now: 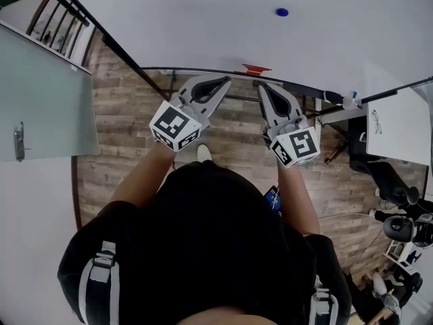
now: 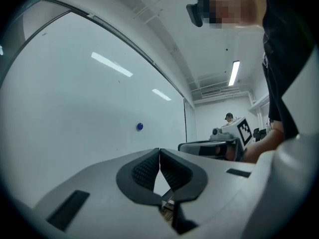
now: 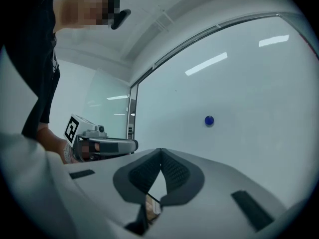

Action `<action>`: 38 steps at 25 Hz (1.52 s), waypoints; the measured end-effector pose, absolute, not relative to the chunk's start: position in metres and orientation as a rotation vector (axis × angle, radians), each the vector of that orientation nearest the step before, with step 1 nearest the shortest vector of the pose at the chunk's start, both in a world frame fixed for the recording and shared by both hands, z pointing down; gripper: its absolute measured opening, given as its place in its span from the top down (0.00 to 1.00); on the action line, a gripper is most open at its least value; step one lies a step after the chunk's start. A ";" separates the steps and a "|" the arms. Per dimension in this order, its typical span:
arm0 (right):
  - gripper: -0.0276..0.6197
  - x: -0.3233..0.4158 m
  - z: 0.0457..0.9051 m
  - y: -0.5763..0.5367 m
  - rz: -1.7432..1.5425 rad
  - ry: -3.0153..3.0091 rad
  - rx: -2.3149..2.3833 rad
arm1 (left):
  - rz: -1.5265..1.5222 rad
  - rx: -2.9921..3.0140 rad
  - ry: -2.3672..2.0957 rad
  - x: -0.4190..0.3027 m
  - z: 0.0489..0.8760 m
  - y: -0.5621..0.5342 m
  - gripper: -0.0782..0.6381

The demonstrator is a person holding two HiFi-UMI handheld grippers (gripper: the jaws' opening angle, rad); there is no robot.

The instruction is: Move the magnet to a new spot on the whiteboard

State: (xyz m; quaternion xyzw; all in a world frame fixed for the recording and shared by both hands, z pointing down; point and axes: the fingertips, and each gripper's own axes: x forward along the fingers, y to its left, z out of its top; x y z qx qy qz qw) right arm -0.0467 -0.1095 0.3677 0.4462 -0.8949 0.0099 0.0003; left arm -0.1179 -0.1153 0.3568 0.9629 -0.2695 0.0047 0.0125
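A small round blue magnet [image 1: 282, 11] sticks to the whiteboard [image 1: 203, 19], above and slightly right of both grippers; it also shows as the magnet [image 2: 140, 127] in the left gripper view and the magnet [image 3: 209, 120] in the right gripper view. My left gripper [image 1: 220, 84] is shut with nothing between its jaws, its tips short of the board's lower edge. My right gripper [image 1: 265, 89] is shut and empty too, beside the left one. Both point level toward the board, well apart from the magnet. Left gripper [image 2: 159, 151] and right gripper [image 3: 160, 151] tips meet.
A red object [image 1: 256, 68] lies on the board's tray rail. A frosted glass panel [image 1: 40, 100] stands at the left. A desk with paper [image 1: 399, 124] and chairs [image 1: 389, 181] crowd the right. Wooden floor [image 1: 128, 114] lies below.
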 end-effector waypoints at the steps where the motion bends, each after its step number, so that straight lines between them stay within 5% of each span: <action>1: 0.96 -0.046 0.367 -0.119 0.026 -2.784 1.430 | 0.012 3.003 -0.834 -0.121 0.356 -0.123 0.88; 33: 0.96 0.015 0.311 -0.263 -0.191 -2.316 2.006 | -0.046 3.096 -0.803 -0.097 0.336 -0.233 0.88; 38: 0.88 0.020 0.305 -0.272 -0.237 -2.269 2.098 | -0.034 3.111 -0.779 -0.095 0.337 -0.237 0.88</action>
